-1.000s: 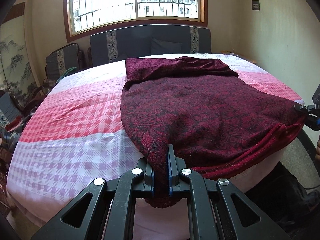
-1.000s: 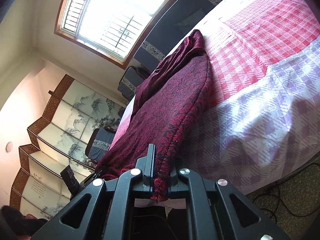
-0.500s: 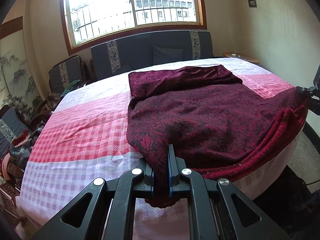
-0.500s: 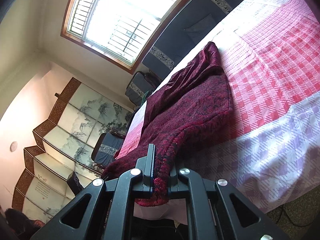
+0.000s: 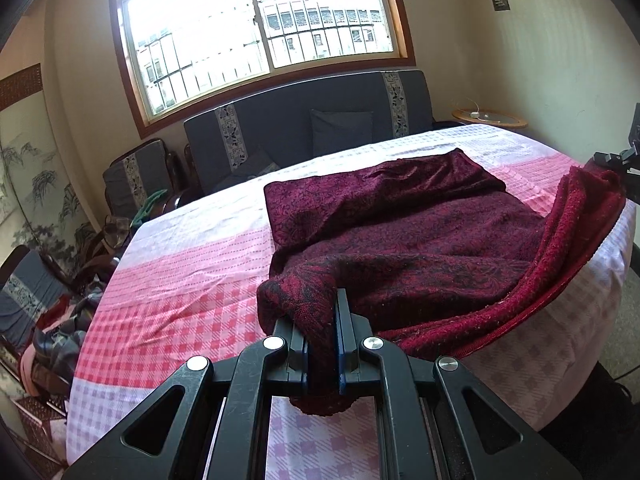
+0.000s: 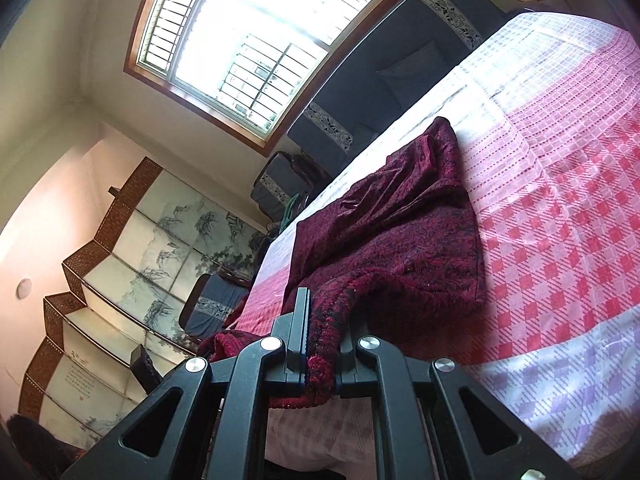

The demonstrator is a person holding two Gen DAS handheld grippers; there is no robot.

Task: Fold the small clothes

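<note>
A dark red patterned knit garment point(image 5: 420, 232) lies on the bed, its near hem raised off the sheet. My left gripper point(image 5: 322, 320) is shut on one near corner of it, the fabric bunched between the pads. In the right wrist view the same garment point(image 6: 392, 232) runs away toward the window, and my right gripper point(image 6: 320, 332) is shut on the other near corner. That gripper point(image 5: 616, 158) also shows at the far right edge of the left wrist view, holding up the hem. The far end of the garment rests folded on the bed.
The bed point(image 5: 180, 280) has a pink, red and lilac checked sheet. A dark sofa point(image 5: 304, 128) stands behind it under the window. A pile of clothes point(image 5: 60, 320) lies on the floor at the left, a painted folding screen point(image 6: 100, 280) beside it, and a round side table point(image 5: 488, 118) at the back right.
Both grippers have risen and moved forward over the bed with the garment's near corners. The near hem has lifted off the bed edge and the cloth now bunches toward the far end.
</note>
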